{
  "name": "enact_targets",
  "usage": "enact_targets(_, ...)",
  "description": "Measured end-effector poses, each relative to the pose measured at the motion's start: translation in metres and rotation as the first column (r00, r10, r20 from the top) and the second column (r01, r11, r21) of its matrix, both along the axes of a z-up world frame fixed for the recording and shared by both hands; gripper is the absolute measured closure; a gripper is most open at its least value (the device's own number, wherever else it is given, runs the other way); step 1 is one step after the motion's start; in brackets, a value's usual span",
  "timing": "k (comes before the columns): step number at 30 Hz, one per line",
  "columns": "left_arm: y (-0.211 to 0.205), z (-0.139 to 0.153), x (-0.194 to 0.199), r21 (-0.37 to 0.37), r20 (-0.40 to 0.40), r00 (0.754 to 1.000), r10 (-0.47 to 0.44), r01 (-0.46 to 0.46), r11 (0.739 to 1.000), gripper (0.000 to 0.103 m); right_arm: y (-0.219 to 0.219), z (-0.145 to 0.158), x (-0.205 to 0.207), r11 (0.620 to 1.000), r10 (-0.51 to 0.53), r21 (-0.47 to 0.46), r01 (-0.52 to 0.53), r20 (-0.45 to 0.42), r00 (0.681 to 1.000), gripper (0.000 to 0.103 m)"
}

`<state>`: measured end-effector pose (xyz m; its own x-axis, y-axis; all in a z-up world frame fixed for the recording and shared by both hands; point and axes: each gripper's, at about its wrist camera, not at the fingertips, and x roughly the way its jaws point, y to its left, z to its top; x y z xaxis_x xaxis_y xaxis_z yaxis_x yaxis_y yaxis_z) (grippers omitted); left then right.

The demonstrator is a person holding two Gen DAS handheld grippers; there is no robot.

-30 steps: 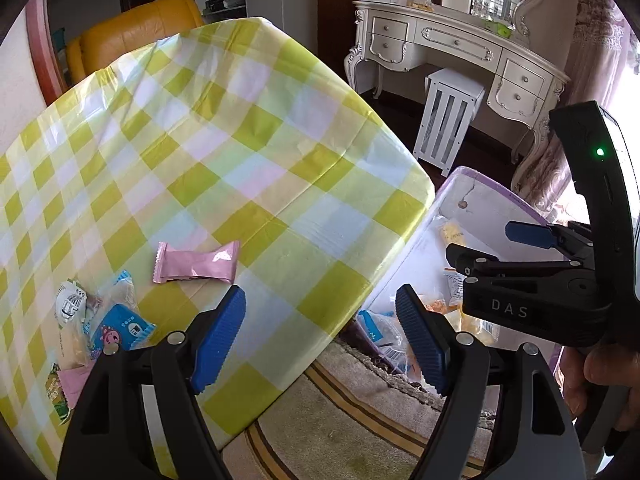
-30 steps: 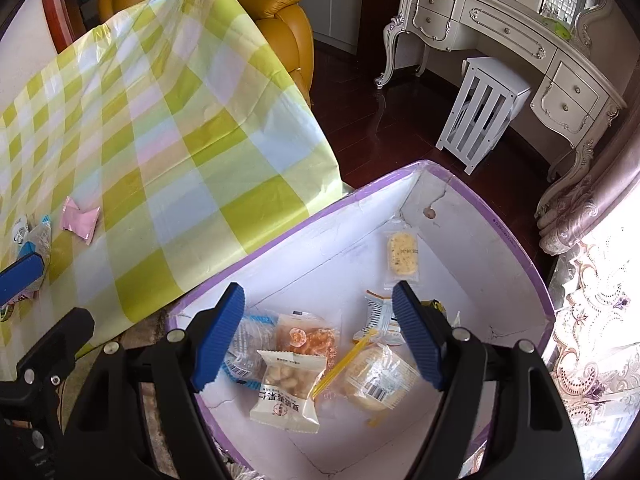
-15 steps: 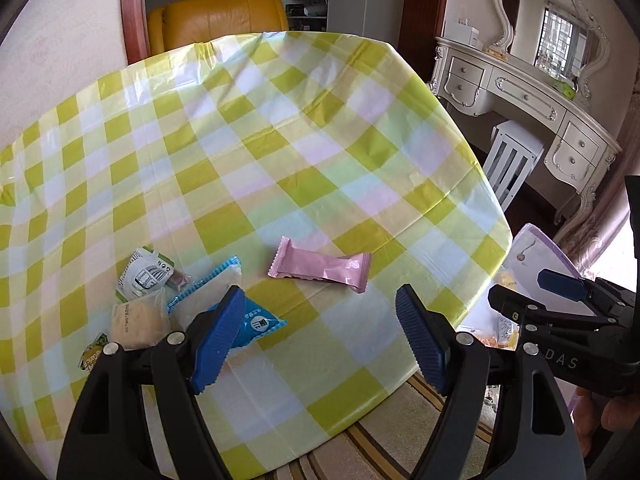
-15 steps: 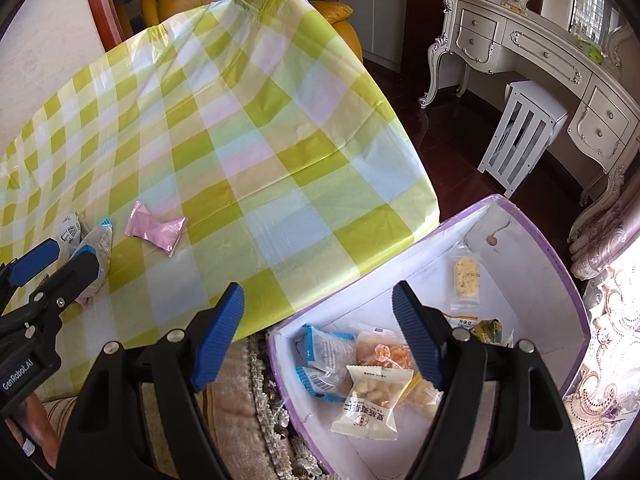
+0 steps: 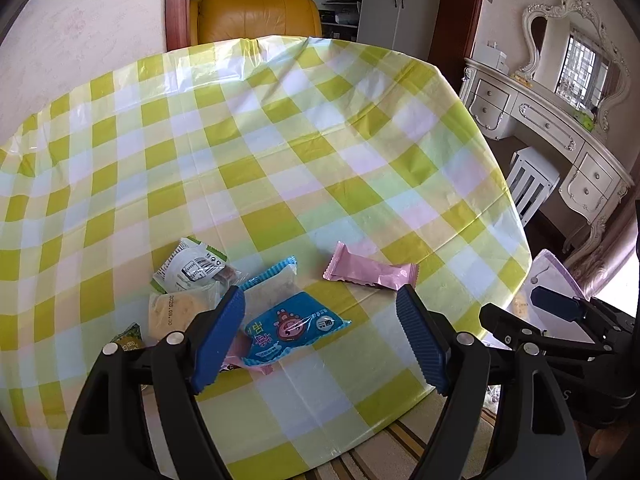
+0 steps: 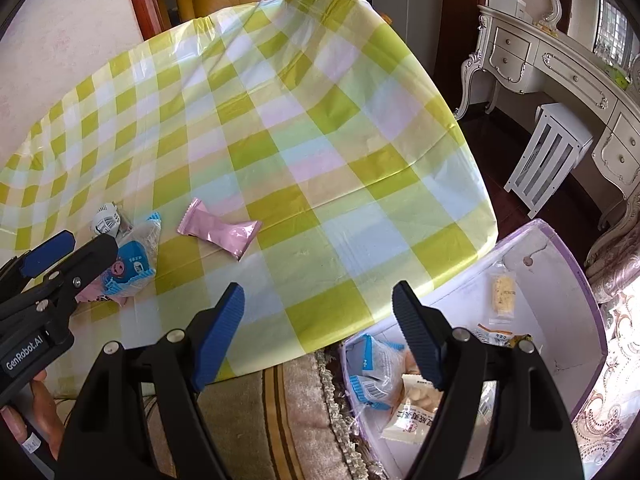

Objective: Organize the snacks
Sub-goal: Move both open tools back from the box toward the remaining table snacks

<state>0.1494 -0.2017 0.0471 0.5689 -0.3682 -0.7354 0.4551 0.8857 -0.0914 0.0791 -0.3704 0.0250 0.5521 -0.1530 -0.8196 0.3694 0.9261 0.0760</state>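
Note:
A pink snack packet (image 5: pixel 370 272) (image 6: pixel 219 232) lies alone on the checked tablecloth (image 5: pixel 260 152). Left of it a blue-and-white packet (image 5: pixel 294 326) (image 6: pixel 132 268) tops a small pile with a white-and-green packet (image 5: pixel 190 266) and a pale cracker packet (image 5: pixel 178 310). My left gripper (image 5: pixel 320 332) hangs open over the blue packet, holding nothing. My right gripper (image 6: pixel 316 332) is open and empty above the table's near edge, beside a white box with purple rim (image 6: pixel 576 280) holding several packets. In the left wrist view the right gripper's fingers (image 5: pixel 556 308) show at the right.
The round table (image 6: pixel 360 160) stands on a striped rug (image 6: pixel 256 412) with the box on the floor at its right. A yellow armchair (image 5: pixel 256 16) is behind the table. A white dressing table (image 5: pixel 560 132) and slatted stool (image 6: pixel 548 156) stand at the right.
Both grippers have swung left from the box towards the table. The left one now hangs over the snack pile, and its view has rolled level. Both stayed open.

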Motion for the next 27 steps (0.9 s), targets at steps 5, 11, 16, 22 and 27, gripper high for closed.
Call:
enact_targets(5, 0.019, 0.000, 0.005, -0.015, -0.005, 0.999, 0.037, -0.037, 0.999, 0.027, 0.011, 0.000, 0.007, 1.000, 0.012, -0.017, -0.012, 0.007, 1.000, 0.027)
enact_targets(11, 0.045, -0.003, 0.013, -0.043, -0.023, 0.996, 0.089, -0.090, 0.995, 0.027, 0.025, 0.002, 0.013, 0.998, 0.049, -0.029, -0.048, 0.031, 0.998, 0.027)
enact_targets(16, 0.071, -0.007, 0.021, -0.069, -0.047, 0.989, 0.138, -0.141, 0.988, 0.027, 0.039, 0.002, 0.020, 0.996, 0.090, -0.033, -0.089, 0.032, 0.995, 0.026)
enact_targets(22, 0.116, -0.020, 0.032, -0.092, -0.106, 0.965, 0.241, -0.251, 0.964, 0.027, 0.056, 0.000, 0.026, 0.989, 0.149, -0.033, -0.147, 0.042, 0.988, 0.026)
enact_targets(27, 0.156, -0.036, 0.037, -0.109, -0.169, 0.928, 0.333, -0.354, 0.929, 0.028, 0.066, -0.002, 0.033, 0.984, 0.181, -0.007, -0.181, 0.043, 0.983, 0.026)
